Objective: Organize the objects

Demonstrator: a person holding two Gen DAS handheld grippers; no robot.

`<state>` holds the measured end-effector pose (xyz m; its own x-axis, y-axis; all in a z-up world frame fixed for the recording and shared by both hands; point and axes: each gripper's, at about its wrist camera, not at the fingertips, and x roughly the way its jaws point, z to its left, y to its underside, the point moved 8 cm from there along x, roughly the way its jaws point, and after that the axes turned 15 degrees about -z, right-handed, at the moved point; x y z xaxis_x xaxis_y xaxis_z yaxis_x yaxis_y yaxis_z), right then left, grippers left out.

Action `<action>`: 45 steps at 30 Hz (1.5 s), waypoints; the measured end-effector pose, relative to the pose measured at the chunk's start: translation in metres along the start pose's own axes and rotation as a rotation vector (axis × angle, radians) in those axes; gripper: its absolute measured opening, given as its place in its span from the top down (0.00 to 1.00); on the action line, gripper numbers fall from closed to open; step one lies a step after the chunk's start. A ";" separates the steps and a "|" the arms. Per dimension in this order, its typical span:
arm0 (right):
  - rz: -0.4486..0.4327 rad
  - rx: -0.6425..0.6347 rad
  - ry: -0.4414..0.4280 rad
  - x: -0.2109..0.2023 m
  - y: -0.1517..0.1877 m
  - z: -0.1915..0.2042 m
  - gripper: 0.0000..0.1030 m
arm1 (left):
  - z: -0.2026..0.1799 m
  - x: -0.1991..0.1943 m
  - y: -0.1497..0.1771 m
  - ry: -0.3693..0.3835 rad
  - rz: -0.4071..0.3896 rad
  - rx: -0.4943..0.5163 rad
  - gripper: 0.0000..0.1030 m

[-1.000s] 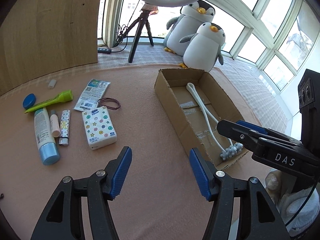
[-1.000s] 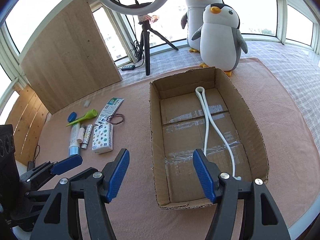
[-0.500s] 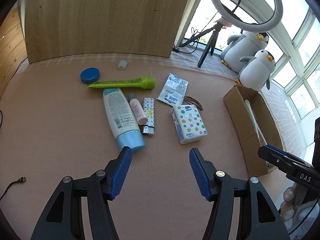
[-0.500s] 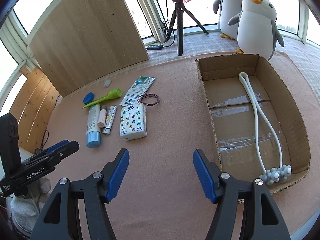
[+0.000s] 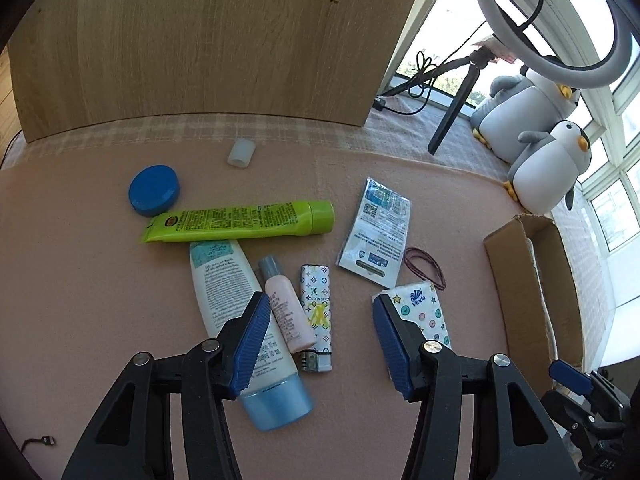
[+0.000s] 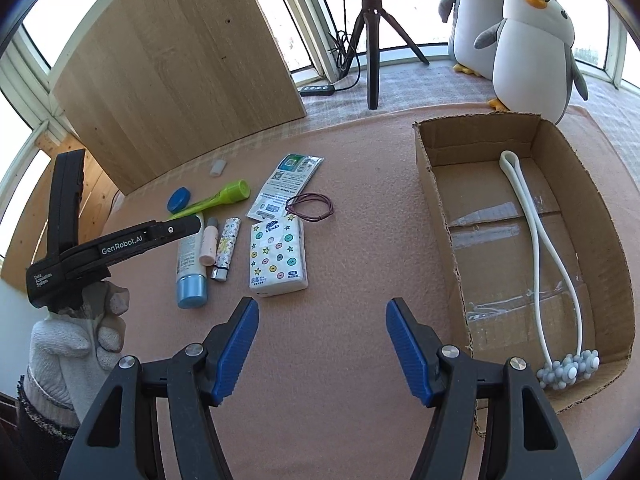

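A: Left gripper (image 5: 318, 332) — how is it being held?
B: It is being held over the cluster of toiletries, jaws spread apart, nothing clamped. Between and below its fingers, a pink bottle (image 5: 286, 312) and a patterned lighter (image 5: 317, 316) are being seen lying side by side, touching. The white bottle (image 5: 224, 292) with the blue cap is lying just left of them, partly hidden by the left finger.

A: And the rest of the loose things?
B: A green tube (image 5: 240, 222) is lying across the top of the white bottle, with a blue lid (image 5: 154, 190) just beyond its crimped end. A small white cap (image 5: 241, 153) is lying apart, near the wooden board (image 5: 200, 40). A sachet (image 5: 378, 232) is lying right of the tube; a hair band (image 5: 424, 268) is touching its lower corner. The tissue pack (image 5: 424, 312) is partly covered by the right finger.

A: Right gripper (image 6: 322, 346)?
B: It is also being held wide open and empty, above bare mat (image 6: 340, 280), between the tissue pack and the box (image 6: 436, 208). A gloved hand (image 6: 76, 336) is being seen gripping the left tool.

A: Box contents?
B: Only a white massager (image 6: 536, 264) is lying inside, loop end toward the penguins (image 6: 532, 52), beaded end at the near corner. Everything else is lying outside, well left of the box.
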<state>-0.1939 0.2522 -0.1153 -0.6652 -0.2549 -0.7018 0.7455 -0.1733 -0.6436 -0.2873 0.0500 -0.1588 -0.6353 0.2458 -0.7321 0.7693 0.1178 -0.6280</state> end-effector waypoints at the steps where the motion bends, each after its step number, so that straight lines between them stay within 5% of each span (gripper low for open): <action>1: 0.003 0.002 0.002 0.000 0.001 -0.002 0.39 | 0.000 0.008 -0.003 -0.006 0.006 0.006 0.47; 17: 0.030 0.061 0.030 -0.001 0.008 -0.039 0.39 | 0.004 0.087 -0.005 -0.108 0.106 0.125 0.58; 23: 0.034 0.045 0.012 0.001 0.009 -0.031 0.39 | 0.001 0.079 0.007 -0.091 0.072 0.126 0.78; 45: 0.083 0.003 -0.043 0.007 0.033 0.000 0.39 | -0.022 0.003 0.094 0.047 0.009 0.097 0.80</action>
<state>-0.1743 0.2448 -0.1414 -0.5988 -0.3087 -0.7390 0.7981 -0.1528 -0.5829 -0.2153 0.0834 -0.2147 -0.6227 0.2912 -0.7263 0.7633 0.0221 -0.6456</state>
